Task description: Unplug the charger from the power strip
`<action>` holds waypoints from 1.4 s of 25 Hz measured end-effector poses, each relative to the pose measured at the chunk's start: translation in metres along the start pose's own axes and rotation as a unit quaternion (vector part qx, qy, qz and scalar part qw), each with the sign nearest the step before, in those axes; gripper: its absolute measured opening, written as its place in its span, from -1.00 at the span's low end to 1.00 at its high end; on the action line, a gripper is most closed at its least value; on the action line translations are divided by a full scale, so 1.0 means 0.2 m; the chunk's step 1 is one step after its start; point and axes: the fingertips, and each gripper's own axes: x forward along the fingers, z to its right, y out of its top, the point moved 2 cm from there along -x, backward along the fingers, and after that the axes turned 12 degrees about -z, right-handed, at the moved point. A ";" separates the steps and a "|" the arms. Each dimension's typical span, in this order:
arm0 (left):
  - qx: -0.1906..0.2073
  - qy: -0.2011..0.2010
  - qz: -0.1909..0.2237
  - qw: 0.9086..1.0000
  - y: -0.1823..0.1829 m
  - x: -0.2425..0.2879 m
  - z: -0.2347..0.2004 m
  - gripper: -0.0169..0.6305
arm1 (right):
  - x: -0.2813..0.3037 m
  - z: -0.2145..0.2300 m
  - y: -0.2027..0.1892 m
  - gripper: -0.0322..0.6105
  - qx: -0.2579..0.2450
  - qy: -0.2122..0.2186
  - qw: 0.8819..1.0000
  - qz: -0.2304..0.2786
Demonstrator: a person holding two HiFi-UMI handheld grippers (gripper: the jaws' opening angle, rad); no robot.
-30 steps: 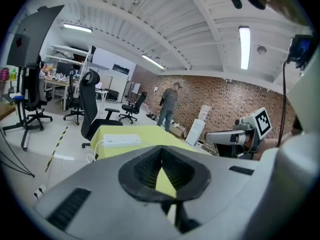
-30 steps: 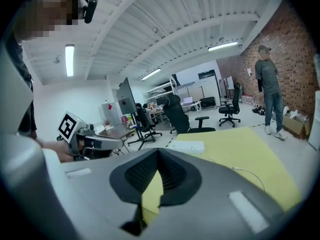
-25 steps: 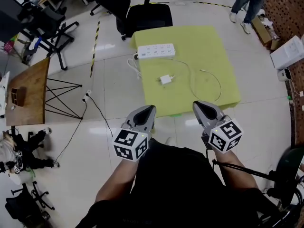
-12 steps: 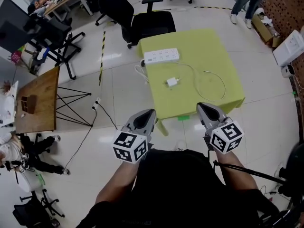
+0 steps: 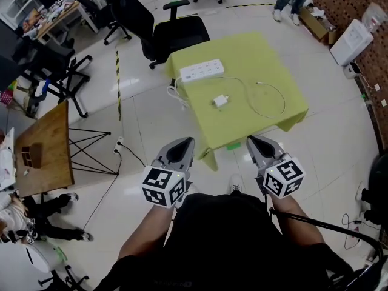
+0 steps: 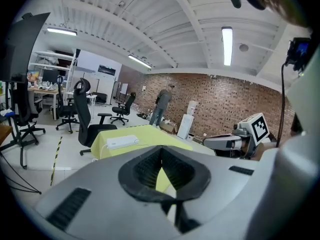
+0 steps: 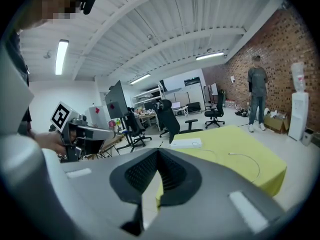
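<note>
The charger (image 5: 220, 101) lies flat on the yellow worktop (image 5: 254, 59), just on the near side of the power strip (image 5: 202, 70) and apart from it. From above it looks to be out of the sockets already, though the picture is too small to be sure. The loose end of its cable (image 5: 258, 83) lies to the right of the strip.

Both grippers hang well short of the strip, over the floor. The left gripper (image 5: 187, 144) has its jaws together with nothing between them, and so does the right gripper (image 5: 254, 141).

The likeliest slip, I judge, is arriving with the jaws closed. They would shove the light charger along the worktop rather than take hold of it. If the plug does sit in a socket, pulling with one gripper alone would probably lift or drag the strip. The strip's own cord (image 5: 177, 93) hangs off the left edge of the worktop, so it could help tug the strip over. The looped cable could also catch a jaw and sweep the charger away.

Only the head view shows the layout, with the charger, cable and strip all visible together. The gripper views settle the state of the jaws instead, and each catches the other gripper off to one side. In the left gripper view the strip shows but that gripper's own body hides the charger. The right gripper view adds the cable's curve to the right of the strip.
</note>
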 end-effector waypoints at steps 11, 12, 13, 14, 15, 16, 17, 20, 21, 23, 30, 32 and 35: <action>-0.005 -0.015 -0.001 1.000 -0.06 -0.06 -0.05 -0.93 | 0.00 -0.11 -0.03 -0.89 0.007 -0.020 1.000 -0.001; -0.005 -0.015 -0.001 1.000 -0.06 -0.07 -0.04 -0.93 | 0.00 -0.11 -0.03 -0.89 0.007 -0.019 1.000 -0.001; -0.005 -0.015 -0.001 1.000 -0.06 -0.07 -0.04 -0.92 | 0.00 -0.11 -0.03 -0.89 0.005 -0.018 1.000 -0.002; -0.005 -0.015 0.000 1.000 -0.06 -0.07 -0.04 -0.92 | 0.00 -0.12 -0.03 -0.90 0.003 -0.018 1.000 -0.002; -0.005 -0.015 0.000 1.000 -0.06 -0.08 -0.04 -0.93 | 0.01 -0.12 -0.03 -0.90 0.001 -0.017 1.000 -0.003; -0.005 -0.014 0.000 1.000 -0.07 -0.08 -0.04 -0.92 | 0.01 -0.13 -0.03 -0.90 0.000 -0.016 1.000 -0.003; -0.005 -0.013 0.001 1.000 -0.07 -0.08 -0.04 -0.93 | 0.01 -0.13 -0.03 -0.90 -0.001 -0.015 1.000 -0.004; -0.005 -0.011 0.000 1.000 -0.08 -0.08 -0.03 -0.92 | 0.01 -0.13 -0.04 -0.90 -0.002 -0.012 1.000 -0.005; -0.005 -0.010 0.001 1.000 -0.08 -0.09 -0.03 -0.93 | 0.01 -0.13 -0.04 -0.90 -0.002 -0.011 1.000 -0.005; -0.005 -0.009 0.001 1.000 -0.08 -0.09 -0.03 -0.92 | 0.00 -0.14 -0.03 -0.90 -0.003 -0.011 1.000 -0.005; -0.003 -0.010 0.001 1.000 -0.07 -0.08 -0.03 -0.92 | 0.01 -0.12 -0.03 -0.90 -0.004 -0.010 1.000 -0.007; -0.003 -0.010 0.001 1.000 -0.07 -0.08 -0.03 -0.93 | 0.01 -0.13 -0.03 -0.90 -0.005 -0.010 1.000 -0.007; -0.001 -0.010 0.001 1.000 -0.08 -0.08 -0.02 -0.93 | 0.01 -0.13 -0.03 -0.90 -0.008 -0.009 1.000 -0.008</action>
